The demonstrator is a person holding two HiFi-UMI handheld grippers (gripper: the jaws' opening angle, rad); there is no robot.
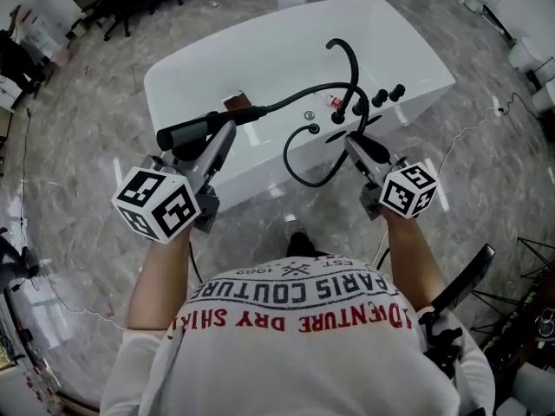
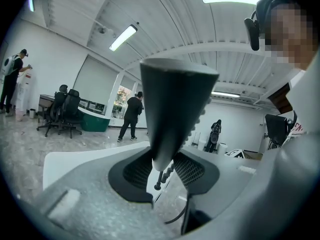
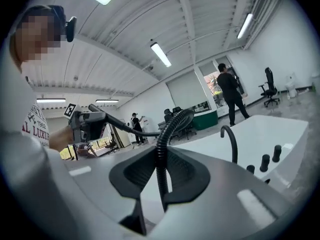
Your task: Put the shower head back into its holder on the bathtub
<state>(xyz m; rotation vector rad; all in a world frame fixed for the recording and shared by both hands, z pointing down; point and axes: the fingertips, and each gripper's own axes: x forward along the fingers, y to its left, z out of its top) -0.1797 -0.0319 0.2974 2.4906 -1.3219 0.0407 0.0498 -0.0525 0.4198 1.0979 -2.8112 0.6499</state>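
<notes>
Person (image 1: 295,336) in a white printed shirt stands at the near side of a white bathtub (image 1: 260,50), one gripper in each hand.

Left gripper (image 1: 224,135): jaws closed on the black shower head (image 1: 198,129). The grip is on the narrow handle end, and the wide head flares out beyond the jaw tips. In the left gripper view the shower head (image 2: 175,109) rises straight up from between the two pads of the left gripper (image 2: 162,173) and fills the middle of the picture.

Right gripper (image 1: 357,144): jaws closed on the black ribbed hose (image 1: 303,89). In the right gripper view the hose (image 3: 162,149) stands upright between the pads of the right gripper (image 3: 161,176). Above the jaws it bends over and runs away to the left gripper (image 3: 87,126).

Below the right jaws a loop of hose hangs down in front of the tub wall. Beyond the right jaws, on the tub rim, stand a curved black spout (image 1: 345,52) and a row of black knobs (image 1: 388,95). The shower head is held in the air above the near rim, apart from these fittings and well to the left of them.
</notes>
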